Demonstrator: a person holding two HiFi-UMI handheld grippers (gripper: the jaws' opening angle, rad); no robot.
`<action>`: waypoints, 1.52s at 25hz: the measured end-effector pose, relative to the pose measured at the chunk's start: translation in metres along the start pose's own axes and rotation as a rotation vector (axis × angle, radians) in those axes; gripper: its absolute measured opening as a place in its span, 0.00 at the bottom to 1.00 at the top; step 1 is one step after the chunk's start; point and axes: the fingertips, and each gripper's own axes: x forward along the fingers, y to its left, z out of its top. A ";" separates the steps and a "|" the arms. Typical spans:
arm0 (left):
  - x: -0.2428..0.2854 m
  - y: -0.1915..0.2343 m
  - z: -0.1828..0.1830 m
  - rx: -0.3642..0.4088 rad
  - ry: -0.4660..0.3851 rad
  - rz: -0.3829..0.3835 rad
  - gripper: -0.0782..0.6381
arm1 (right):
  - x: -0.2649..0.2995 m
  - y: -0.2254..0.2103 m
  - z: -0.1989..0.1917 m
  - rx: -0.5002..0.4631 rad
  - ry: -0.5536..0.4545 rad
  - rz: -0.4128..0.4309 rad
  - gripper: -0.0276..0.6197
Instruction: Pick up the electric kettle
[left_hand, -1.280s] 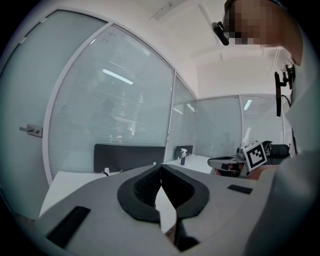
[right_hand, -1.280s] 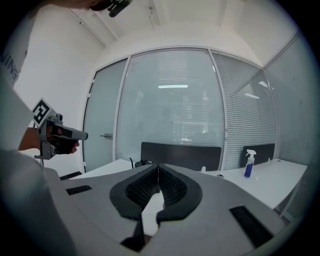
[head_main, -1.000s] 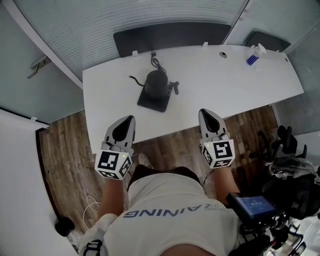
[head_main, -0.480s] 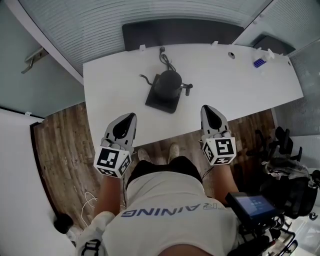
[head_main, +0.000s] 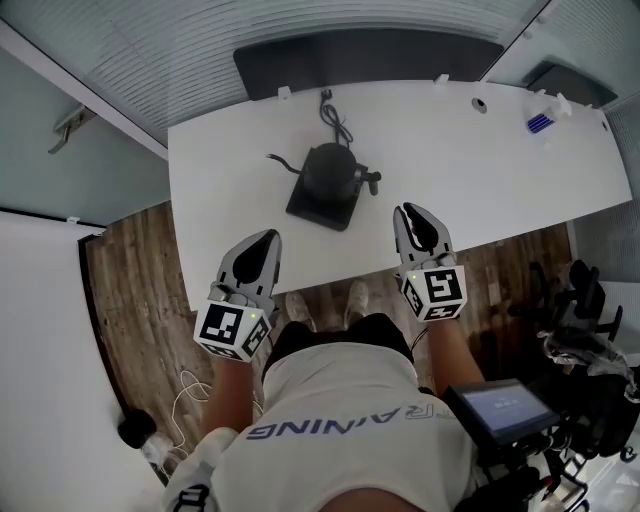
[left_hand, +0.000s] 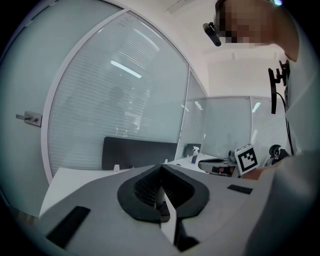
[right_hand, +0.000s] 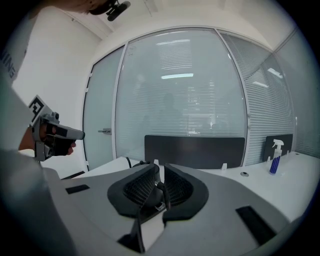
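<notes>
A black gooseneck electric kettle (head_main: 330, 170) stands on its dark square base (head_main: 318, 208) on the white table (head_main: 460, 170), with its spout to the left and its handle to the right. My left gripper (head_main: 266, 238) hovers at the table's front edge, below and left of the kettle, and its jaws (left_hand: 161, 167) meet at the tips, shut and empty. My right gripper (head_main: 408, 210) is over the front edge to the kettle's right. Its jaws (right_hand: 159, 167) have just been opening: a narrow gap shows, with nothing between them.
A black cord (head_main: 336, 122) runs from the kettle to the table's back edge, where a dark partition panel (head_main: 370, 60) stands. A spray bottle (head_main: 538, 122) is at the far right. Glass walls ring the table. A device with a screen (head_main: 505, 410) is at lower right.
Both grippers have moved forward toward the table, the right one nearer the kettle. The person's feet now show below the table edge.
</notes>
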 end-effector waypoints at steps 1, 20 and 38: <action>0.002 -0.002 -0.002 -0.001 0.002 0.006 0.13 | 0.005 -0.003 -0.005 -0.001 0.007 0.007 0.13; -0.028 0.032 -0.045 -0.084 0.059 0.200 0.13 | 0.114 -0.016 -0.117 -0.104 0.103 -0.091 0.32; -0.033 0.060 -0.053 -0.079 0.099 0.217 0.13 | 0.162 -0.039 -0.143 -0.018 0.152 -0.230 0.32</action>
